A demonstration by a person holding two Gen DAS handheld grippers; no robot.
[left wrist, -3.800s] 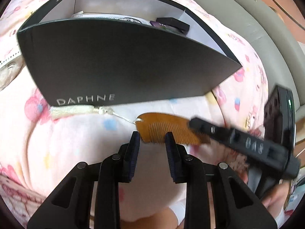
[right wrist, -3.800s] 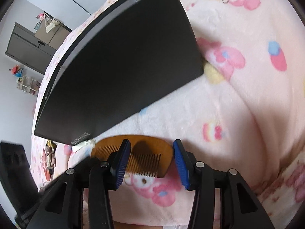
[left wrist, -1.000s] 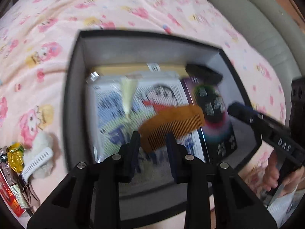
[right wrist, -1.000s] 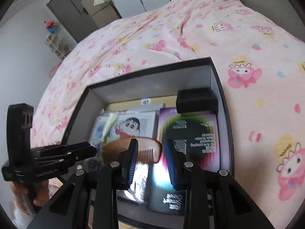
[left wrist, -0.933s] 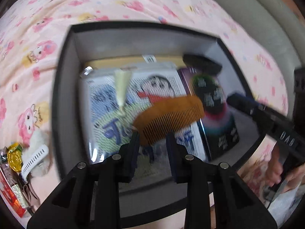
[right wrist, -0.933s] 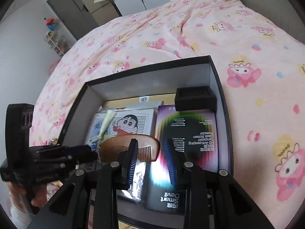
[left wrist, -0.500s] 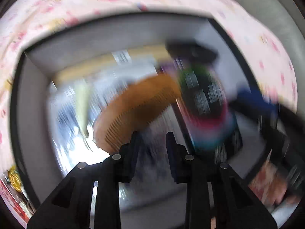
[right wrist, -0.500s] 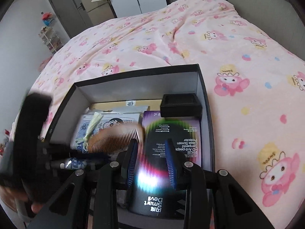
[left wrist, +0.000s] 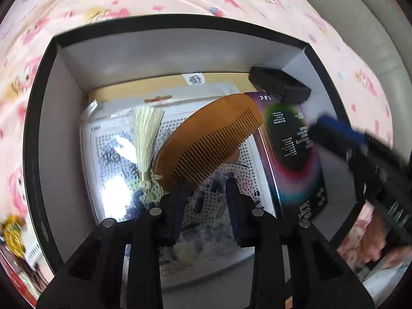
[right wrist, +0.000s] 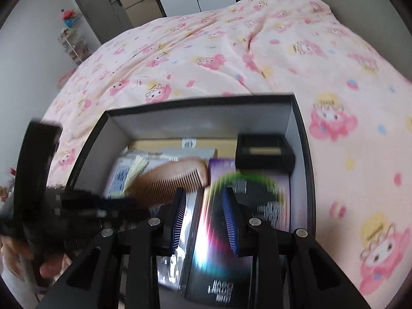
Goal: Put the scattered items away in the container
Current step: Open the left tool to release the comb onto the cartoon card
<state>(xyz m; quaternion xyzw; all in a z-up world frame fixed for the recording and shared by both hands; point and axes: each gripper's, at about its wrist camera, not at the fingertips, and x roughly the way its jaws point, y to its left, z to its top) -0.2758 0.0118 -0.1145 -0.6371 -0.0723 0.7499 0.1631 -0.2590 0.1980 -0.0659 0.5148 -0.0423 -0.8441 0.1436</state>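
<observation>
Below my jaws lies the box [left wrist: 41,134], comb [left wrist: 206,141] inside it, tilted against my left gripper's [left wrist: 206,188] left fingertip. Those jaws are opening, nothing between them. My right gripper [right wrist: 203,200] stands slightly apart, empty. Lifting carelessly could hook the comb or its tassel [left wrist: 145,134] and drag it out.
</observation>
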